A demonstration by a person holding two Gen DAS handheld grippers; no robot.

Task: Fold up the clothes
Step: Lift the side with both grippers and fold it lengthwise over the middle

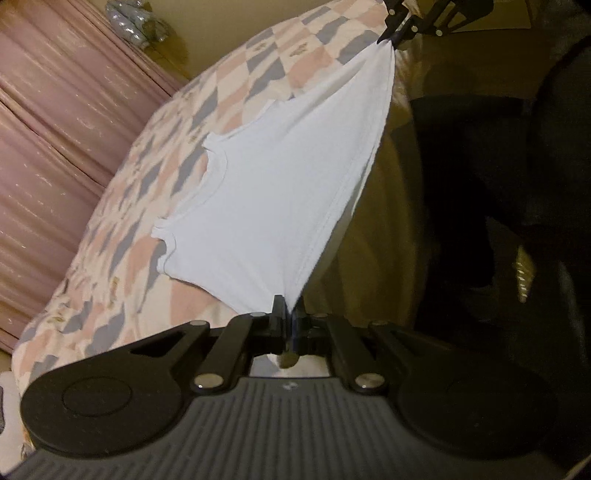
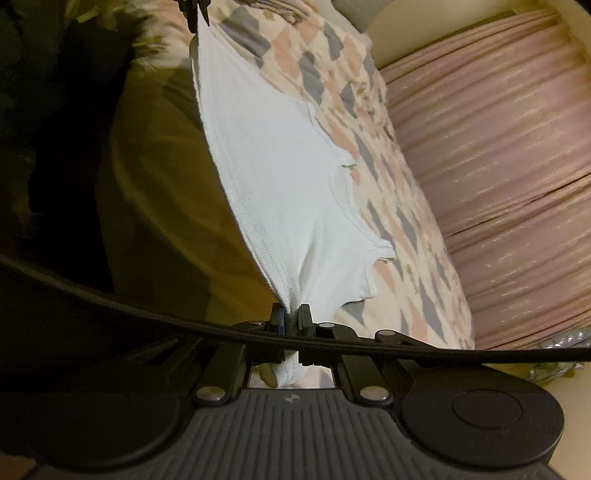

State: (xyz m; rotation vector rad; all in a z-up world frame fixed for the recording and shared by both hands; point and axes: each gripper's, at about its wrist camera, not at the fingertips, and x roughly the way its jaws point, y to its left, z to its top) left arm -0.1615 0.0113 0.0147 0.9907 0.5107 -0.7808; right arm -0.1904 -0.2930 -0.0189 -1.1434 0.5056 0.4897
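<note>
A white T-shirt (image 1: 273,199) is stretched taut between my two grippers, lifted off a bed with a pink, grey and cream diamond-pattern cover (image 1: 147,184). My left gripper (image 1: 290,304) is shut on one bottom corner of the shirt. The right gripper (image 1: 393,35) shows at the top of the left wrist view, pinching the other corner. In the right wrist view the right gripper (image 2: 291,314) is shut on the T-shirt (image 2: 291,177), and the left gripper (image 2: 195,14) holds the far corner at the top. The neckline and sleeves hang toward the bed.
A pink pleated curtain (image 1: 55,129) runs along the far side of the bed (image 2: 388,206). A black strap (image 2: 369,343) crosses the right wrist view. A dark shape (image 1: 480,184) and tan floor lie on the near side of the bed.
</note>
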